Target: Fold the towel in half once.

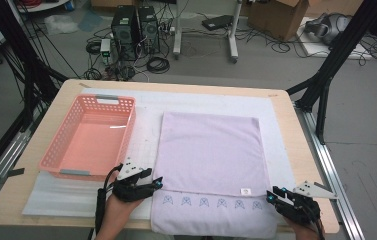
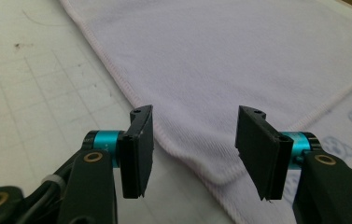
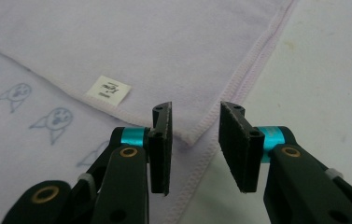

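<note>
While tongs (image 1: 160, 182) gape | towel (image 1: 211, 150) corner between | basket (image 1: 61, 152) beside

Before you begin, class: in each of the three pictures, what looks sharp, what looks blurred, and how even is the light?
High view: even, soft light, slightly soft overall. Left gripper view: left tongs sharp, towel blurring farther off. Right gripper view: right tongs and label crisp; no harsh glare.

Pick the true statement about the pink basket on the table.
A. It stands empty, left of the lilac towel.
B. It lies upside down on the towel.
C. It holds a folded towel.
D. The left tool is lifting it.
A: the high view shows the pink basket upright with a bare floor, beside the left edge of the lilac towel, while the left tool sits at the towel's folded corner, jaws open.
</note>
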A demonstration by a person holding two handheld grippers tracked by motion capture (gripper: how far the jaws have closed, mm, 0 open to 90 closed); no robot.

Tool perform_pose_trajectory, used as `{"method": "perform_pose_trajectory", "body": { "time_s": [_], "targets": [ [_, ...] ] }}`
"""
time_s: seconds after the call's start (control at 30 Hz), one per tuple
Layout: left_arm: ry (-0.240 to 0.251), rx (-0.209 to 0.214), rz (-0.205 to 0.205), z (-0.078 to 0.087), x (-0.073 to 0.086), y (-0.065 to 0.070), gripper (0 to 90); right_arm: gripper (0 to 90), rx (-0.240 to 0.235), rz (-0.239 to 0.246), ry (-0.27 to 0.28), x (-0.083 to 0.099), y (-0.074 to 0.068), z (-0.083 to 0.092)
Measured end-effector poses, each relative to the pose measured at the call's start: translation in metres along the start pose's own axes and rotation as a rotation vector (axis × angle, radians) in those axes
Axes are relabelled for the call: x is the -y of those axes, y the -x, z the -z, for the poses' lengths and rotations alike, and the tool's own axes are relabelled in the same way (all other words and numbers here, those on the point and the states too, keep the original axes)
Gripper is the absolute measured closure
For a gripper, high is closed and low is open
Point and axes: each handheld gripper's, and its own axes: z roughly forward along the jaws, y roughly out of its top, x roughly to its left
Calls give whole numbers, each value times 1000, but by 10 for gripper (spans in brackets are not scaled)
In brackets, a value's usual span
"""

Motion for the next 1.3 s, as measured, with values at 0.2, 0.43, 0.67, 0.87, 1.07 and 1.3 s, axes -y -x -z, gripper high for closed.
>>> {"method": "perform_pose_trajectory", "body": {
  "time_s": [0.2, 0.43, 0.67, 0.87, 1.07, 1.3],
  "targets": [
    [-44, 24, 28, 4, 8, 3, 606, 656, 26, 27, -25, 2, -9, -3],
    [-75, 6, -4, -2, 7, 7, 855, 724, 44, 67, -57, 3, -12, -9],
    [-26, -4, 7, 2, 5, 9, 878, 860, 43, 82, -55, 2, -11, -9],
    [20, 24, 25, 11, 5, 10, 877, 867, 41, 85, -33, 3, -11, -6],
    [38, 13, 5, 16, 4, 17, 880, 869, 39, 78, 21, 3, -9, 6],
    [59, 24, -4, 28, 10, 28, 880, 870, 20, 47, 52, 6, -11, 19]
  ]
}}
